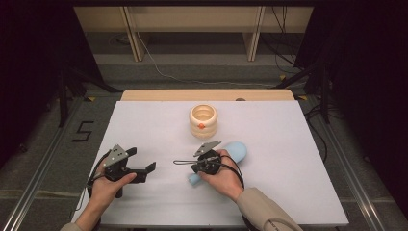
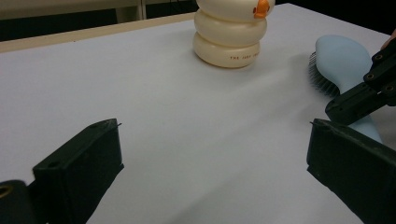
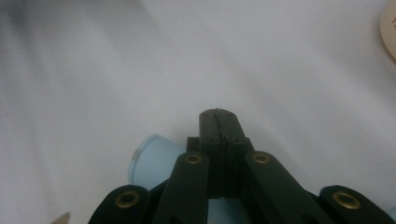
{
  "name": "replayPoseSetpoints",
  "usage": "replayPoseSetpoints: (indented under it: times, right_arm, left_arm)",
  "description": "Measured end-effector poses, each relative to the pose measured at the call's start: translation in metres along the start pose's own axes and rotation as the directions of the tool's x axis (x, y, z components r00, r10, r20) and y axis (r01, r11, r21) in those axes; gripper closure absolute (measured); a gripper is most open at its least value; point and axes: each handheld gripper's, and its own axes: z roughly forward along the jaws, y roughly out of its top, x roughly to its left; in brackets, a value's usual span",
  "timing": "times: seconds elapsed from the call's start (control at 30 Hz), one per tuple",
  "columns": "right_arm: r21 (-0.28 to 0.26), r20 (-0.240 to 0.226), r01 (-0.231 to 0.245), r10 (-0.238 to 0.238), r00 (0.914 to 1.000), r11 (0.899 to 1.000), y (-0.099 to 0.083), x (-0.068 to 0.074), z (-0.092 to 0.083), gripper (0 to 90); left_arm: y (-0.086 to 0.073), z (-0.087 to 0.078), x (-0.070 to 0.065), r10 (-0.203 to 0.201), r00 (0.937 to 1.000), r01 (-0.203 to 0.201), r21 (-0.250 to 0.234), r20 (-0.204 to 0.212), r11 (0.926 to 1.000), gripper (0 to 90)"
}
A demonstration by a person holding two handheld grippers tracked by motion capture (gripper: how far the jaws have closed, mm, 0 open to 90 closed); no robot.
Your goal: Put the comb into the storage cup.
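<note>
Your left gripper (image 1: 144,169) sits low over the near left of the white table (image 1: 288,192), jaws spread wide with nothing between them; in its own view only bare table lies between the two black pads. Your left hand (image 1: 108,187) wraps its body from behind.

Your right gripper (image 3: 219,116) is pressed fully closed, pad against pad, and grips nothing. It hangs right over the handle of the blue brush (image 1: 235,151), pointing left across the table, with your right hand (image 1: 223,175) around it. In its own view the round handle end (image 3: 152,161) pokes out from under the jaws on the left, beneath them rather than between them. Whether the gripper touches the handle, you cannot tell from these views.

The brush lies near the table's middle, head up and to the right, handle running down toward you. In the left gripper view its head rests on its side, with dark bristles (image 2: 320,77) along the left edge.

Behind the brush, well apart from both grippers, stands the cream jar (image 1: 203,121), ribbed like stacked rings, upright, with an orange mark (image 1: 202,126) on its front. Its mouth is open on top; the inside is too dim to show any contents.
</note>
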Motion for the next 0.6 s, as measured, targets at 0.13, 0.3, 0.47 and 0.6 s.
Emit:
replayPoseSetpoints:
  times: [0.13,0.3,0.47,0.6]
  right_arm:
    - [0.022,0.001,-0.007,0.007,1.0,1.0,0.002,0.002,0.001,90.0]
    - [0.07,-0.011,0.004,-0.003,0.9999,0.998,0.003,0.003,-0.001,90.0]
    - [0.141,-0.018,0.015,-0.013,0.9998,0.99,-0.003,0.005,-0.01,90.0]
    - [0.181,-0.011,0.017,-0.015,0.9998,0.983,-0.011,0.008,-0.021,90.0]
  left_arm:
    - [0.0,0.0,0.0,-0.002,1.0,0.002,0.001,-0.001,1.0,2.9]
    - [-0.001,0.0,0.0,-0.003,1.0,0.003,0.005,-0.001,1.0,3.3]
    - [-0.001,0.002,0.0,-0.007,1.0,0.007,0.01,0.001,0.9999,3.8]
    - [-0.001,0.001,-0.001,-0.004,1.0,0.004,0.012,0.002,0.9999,3.9]
